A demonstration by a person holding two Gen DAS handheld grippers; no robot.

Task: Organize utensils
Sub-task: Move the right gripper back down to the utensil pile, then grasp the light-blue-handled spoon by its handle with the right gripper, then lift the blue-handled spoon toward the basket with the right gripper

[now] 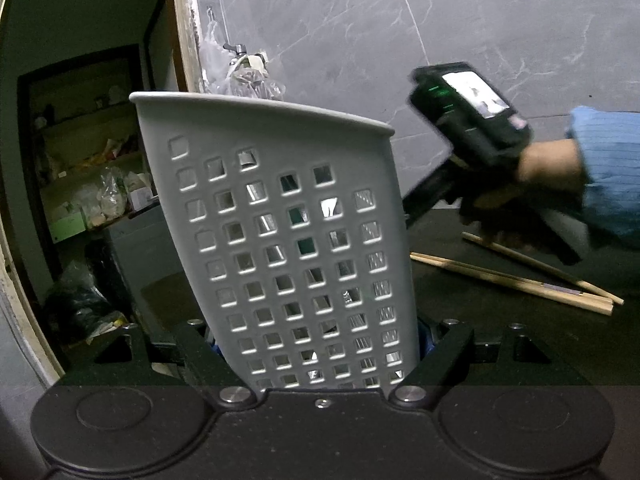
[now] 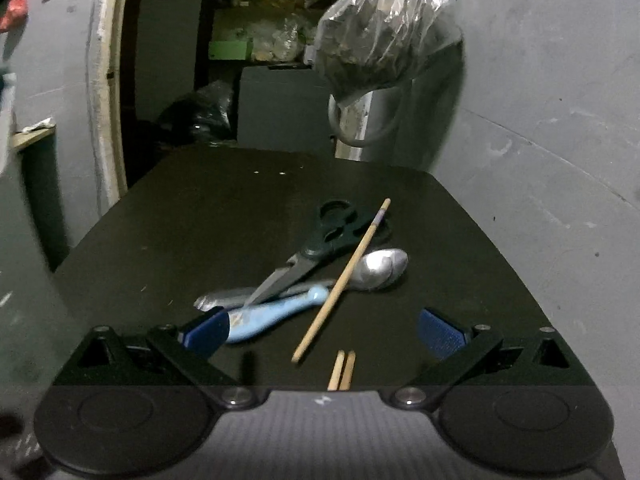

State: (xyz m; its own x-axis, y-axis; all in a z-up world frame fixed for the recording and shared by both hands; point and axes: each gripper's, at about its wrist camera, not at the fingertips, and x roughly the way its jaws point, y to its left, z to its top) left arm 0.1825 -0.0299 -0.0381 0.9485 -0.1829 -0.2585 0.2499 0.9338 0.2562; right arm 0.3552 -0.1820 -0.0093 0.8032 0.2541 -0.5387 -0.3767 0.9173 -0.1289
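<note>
My left gripper (image 1: 320, 344) is shut on a grey perforated utensil holder (image 1: 288, 216), which stands upright and fills the middle of the left wrist view. My right gripper (image 2: 324, 334) is open with nothing between its blue pads (image 2: 206, 334). It hovers low over a pile on the black table (image 2: 180, 220). The pile holds black-handled scissors (image 2: 320, 244), a metal spoon (image 2: 380, 266), a light blue handled utensil (image 2: 272, 316) and a wooden chopstick (image 2: 344, 280). Two more chopstick ends (image 2: 342, 370) lie under the gripper. In the left wrist view, chopsticks (image 1: 516, 280) lie right of the holder.
A hand with a blue sleeve (image 1: 600, 172) carries the right gripper's black body (image 1: 472, 132). A clear plastic bag (image 2: 384, 28) hangs by the grey tiled wall (image 2: 560, 140) beyond the table's far edge. Cluttered shelves (image 1: 92, 168) and dark bags stand to the left.
</note>
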